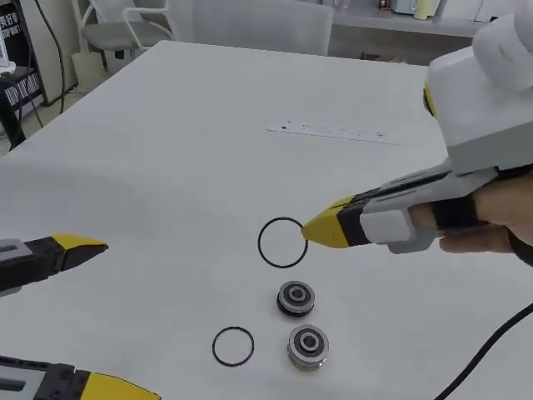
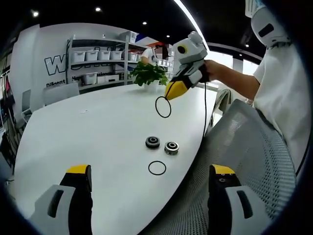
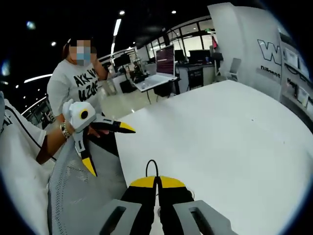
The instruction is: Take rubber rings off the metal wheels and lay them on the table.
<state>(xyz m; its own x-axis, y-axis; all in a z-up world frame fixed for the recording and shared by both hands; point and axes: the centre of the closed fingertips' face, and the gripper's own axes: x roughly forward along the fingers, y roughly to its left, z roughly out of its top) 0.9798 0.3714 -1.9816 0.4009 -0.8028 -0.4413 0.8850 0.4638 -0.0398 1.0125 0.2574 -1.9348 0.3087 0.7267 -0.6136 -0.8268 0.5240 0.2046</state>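
Observation:
My right gripper (image 1: 310, 229) is shut on a black rubber ring (image 1: 282, 242) and holds it just above the white table (image 1: 183, 158). That ring (image 3: 151, 169) pokes out between the closed yellow tips (image 3: 156, 183). Nearer me stand two metal wheels: one (image 1: 296, 298) with a dark band around it, the other (image 1: 308, 346) silver-rimmed. A loose ring (image 1: 233, 346) lies flat to their left. My left gripper (image 1: 100, 317) hangs open at the left, nothing in it. From the left gripper (image 2: 150, 178), the wheels (image 2: 152, 142) (image 2: 171, 148), the lying ring (image 2: 157, 168) and the held ring (image 2: 163, 106) are ahead.
A long white strip (image 1: 333, 132) lies further back on the table. A black cable (image 1: 491, 350) trails from the right hand across the near right corner. Chairs (image 1: 125, 33) stand beyond the far edge. A person (image 3: 78, 83) holds the left gripper (image 3: 107, 147).

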